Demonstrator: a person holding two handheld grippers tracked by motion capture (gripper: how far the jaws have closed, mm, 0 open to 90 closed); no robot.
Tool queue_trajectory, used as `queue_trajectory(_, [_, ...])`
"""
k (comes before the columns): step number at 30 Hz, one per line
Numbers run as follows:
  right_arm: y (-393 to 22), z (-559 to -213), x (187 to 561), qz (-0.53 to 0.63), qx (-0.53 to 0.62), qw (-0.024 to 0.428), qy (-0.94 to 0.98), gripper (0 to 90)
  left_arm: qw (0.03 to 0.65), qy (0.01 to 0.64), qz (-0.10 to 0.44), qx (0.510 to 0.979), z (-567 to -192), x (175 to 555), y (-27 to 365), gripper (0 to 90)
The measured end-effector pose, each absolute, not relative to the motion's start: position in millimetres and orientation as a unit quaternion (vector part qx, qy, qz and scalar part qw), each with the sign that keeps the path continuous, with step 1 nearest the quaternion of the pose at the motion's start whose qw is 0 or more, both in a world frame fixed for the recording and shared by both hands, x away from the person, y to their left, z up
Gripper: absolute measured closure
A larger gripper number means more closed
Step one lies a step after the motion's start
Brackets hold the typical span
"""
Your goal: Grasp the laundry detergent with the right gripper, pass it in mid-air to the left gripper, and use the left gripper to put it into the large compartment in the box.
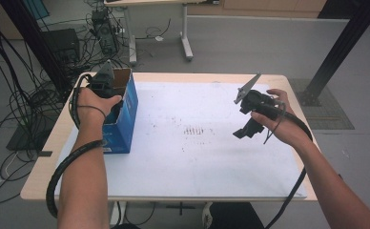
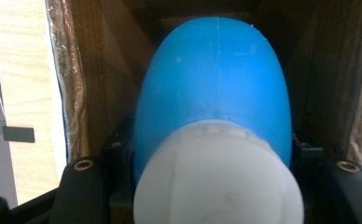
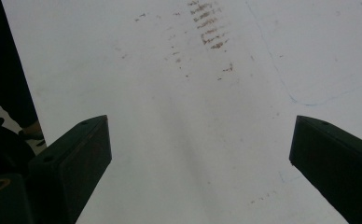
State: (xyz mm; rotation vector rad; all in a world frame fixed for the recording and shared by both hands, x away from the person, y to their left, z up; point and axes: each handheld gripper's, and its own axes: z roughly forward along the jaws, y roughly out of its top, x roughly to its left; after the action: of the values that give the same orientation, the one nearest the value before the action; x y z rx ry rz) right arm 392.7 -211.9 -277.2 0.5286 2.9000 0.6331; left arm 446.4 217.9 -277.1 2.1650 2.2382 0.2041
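Note:
An open blue cardboard box (image 1: pixel 126 112) stands at the table's left side. My left gripper (image 1: pixel 100 82) reaches down into its opening. In the left gripper view the jaws stand on either side of a smooth blue rounded object with a white end (image 2: pixel 214 102), pressed against its flanks, with the box's brown inner walls (image 2: pixel 100 70) around it. My left gripper (image 2: pixel 212 140) is shut on this object. My right gripper (image 1: pixel 246 130) hovers over the right part of the white sheet (image 1: pixel 197 162). It is open (image 3: pixel 201 121), with nothing between its jaws.
The white sheet covers most of the wooden table (image 1: pixel 39 183) and carries dark smudge marks (image 1: pixel 197 130) near its middle. Cables (image 1: pixel 11 95) lie tangled on the floor at left. A black frame post (image 1: pixel 345 43) rises at back right. Another table's legs (image 1: pixel 187 43) stand behind.

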Motion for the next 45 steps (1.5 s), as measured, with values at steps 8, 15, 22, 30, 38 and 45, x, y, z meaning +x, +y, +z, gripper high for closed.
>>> queue_trajectory(8, [-209.1, -278.2, 392.6, 0.207, 0.171, 0.063, 0.961, 5.4, 0.012, 0.718, 0.065, 0.693, -277.3, 446.5, 219.0, 37.0])
queue_trajectory(15, [-208.2, -276.8, 392.5, 0.206, 0.170, 0.065, 0.962, 5.4, 0.014, 0.718, 0.064, 0.693, -277.8, 446.3, 219.2, 36.9])
queue_trajectory(22, [-207.0, -276.5, 392.4, 0.203, 0.169, 0.064, 0.962, 5.4, 0.016, 0.719, 0.062, 0.692, -278.0, 446.3, 219.8, 36.9])
queue_trajectory(30, [-206.5, -275.7, 392.9, 0.202, 0.169, 0.065, 0.962, 5.4, 0.015, 0.720, 0.061, 0.691, -278.4, 446.6, 219.4, 36.8])
queue_trajectory(38, [-207.0, -274.8, 393.1, 0.203, 0.169, 0.066, 0.962, 5.4, 0.014, 0.720, 0.062, 0.691, -278.7, 446.7, 218.5, 36.8])
queue_trajectory(45, [-207.8, -275.2, 393.2, 0.202, 0.169, 0.065, 0.962, 5.4, 0.014, 0.720, 0.062, 0.691, -278.8, 446.8, 218.1, 36.8])
